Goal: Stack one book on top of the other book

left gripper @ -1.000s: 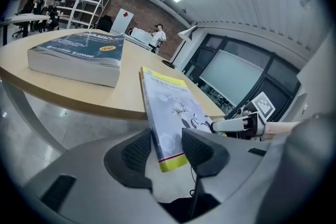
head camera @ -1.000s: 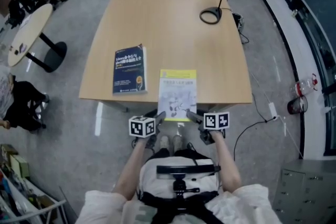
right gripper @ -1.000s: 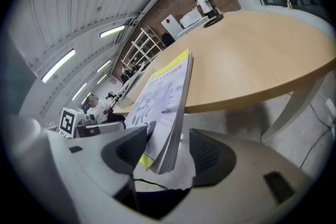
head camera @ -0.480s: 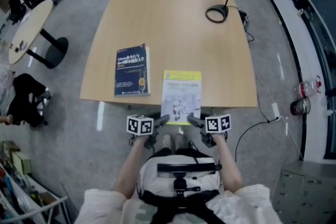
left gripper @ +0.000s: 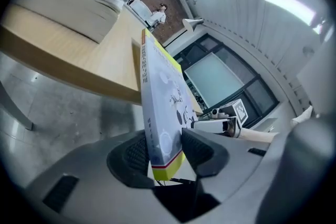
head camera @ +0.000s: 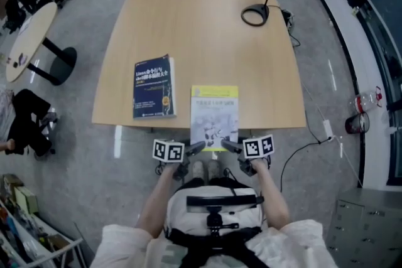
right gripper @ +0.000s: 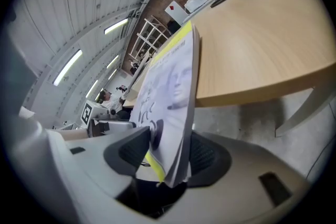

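Observation:
A white book with a yellow band (head camera: 214,115) lies on the wooden table (head camera: 201,22), its near end overhanging the front edge. A dark blue book (head camera: 152,87) lies flat to its left, apart from it. My left gripper (head camera: 198,147) is shut on the white book's (left gripper: 160,92) near-left corner, with the spine between the pads (left gripper: 137,152). My right gripper (head camera: 227,145) is at the near-right corner. Its jaws are closing with the book's (right gripper: 168,86) page edge between them, a small gap still at the cover side.
A black desk lamp (head camera: 257,9) stands at the table's far right corner. A round side table (head camera: 28,41) and shelves stand off to the left. A cable and a red bottle (head camera: 353,125) lie on the floor at the right.
My left gripper has tilted and settled slightly lower at the white book's corner. The right gripper's jaws have narrowed around the book. Both books lie where they were.

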A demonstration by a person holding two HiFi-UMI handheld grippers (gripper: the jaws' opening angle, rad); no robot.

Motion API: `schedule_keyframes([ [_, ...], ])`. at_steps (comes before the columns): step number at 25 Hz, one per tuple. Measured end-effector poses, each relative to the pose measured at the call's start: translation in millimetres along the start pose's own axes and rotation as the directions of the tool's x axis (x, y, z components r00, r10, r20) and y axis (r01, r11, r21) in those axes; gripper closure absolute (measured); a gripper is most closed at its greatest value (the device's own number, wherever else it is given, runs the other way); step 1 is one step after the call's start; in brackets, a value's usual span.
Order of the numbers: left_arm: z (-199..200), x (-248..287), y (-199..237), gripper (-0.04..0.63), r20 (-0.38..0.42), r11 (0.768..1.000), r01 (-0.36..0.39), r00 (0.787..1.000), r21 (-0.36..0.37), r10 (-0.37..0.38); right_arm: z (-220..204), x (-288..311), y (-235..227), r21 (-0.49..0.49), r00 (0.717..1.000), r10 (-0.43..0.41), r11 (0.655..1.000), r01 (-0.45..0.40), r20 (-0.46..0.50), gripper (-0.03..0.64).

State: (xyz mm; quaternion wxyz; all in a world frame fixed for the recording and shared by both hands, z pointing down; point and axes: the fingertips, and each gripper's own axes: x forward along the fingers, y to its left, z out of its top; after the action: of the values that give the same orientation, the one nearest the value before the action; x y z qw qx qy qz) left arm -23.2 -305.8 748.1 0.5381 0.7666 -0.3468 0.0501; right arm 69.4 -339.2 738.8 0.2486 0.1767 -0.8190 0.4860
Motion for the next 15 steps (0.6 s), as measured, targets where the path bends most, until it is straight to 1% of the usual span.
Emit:
schedule_keyframes([
  [2,2.5,-2.2,-2.9,0.426,0.03,1.0,-0.007,1.0,0.001,0.007,2.6,-3.4,2.4,-0.002,1.0,0.008,1.0,-0.008,0.024,0.403],
  [4,4.9,-3.1,-3.6,0.428,0.03,0.999,-0.035,0.999,0.017,0.034,4.8,-4.8,4.2,-0.011,0.999,0.005,1.0,-0.004,0.041,0.411],
  [10,7.0,-7.5,-5.2,0.428,0.018,0.988,-0.11,0.994,0.107,0.108,4.1,-6.3,11.0,-0.081,0.998,-0.026,0.996,0.03,0.053,0.422],
  [12,9.0,-10.9,-10.2,0.428,0.019,0.978,-0.134,0.991,0.162,0.133,6.0,-9.7,18.3,-0.127,0.997,-0.033,0.991,0.041,0.063,0.43],
  [13,11.3,-12.3,-13.9,0.436,0.022,0.967,-0.152,0.988,0.203,0.151,7.8,-11.5,23.3,-0.167,0.997,-0.042,0.985,0.052,0.063,0.435],
  [15,18.8,-13.2,-19.9,0.443,0.033,0.945,-0.188,0.982,0.266,0.186,11.8,-12.4,30.9,-0.264,0.996,-0.083,0.96,0.091,0.042,0.477],
])
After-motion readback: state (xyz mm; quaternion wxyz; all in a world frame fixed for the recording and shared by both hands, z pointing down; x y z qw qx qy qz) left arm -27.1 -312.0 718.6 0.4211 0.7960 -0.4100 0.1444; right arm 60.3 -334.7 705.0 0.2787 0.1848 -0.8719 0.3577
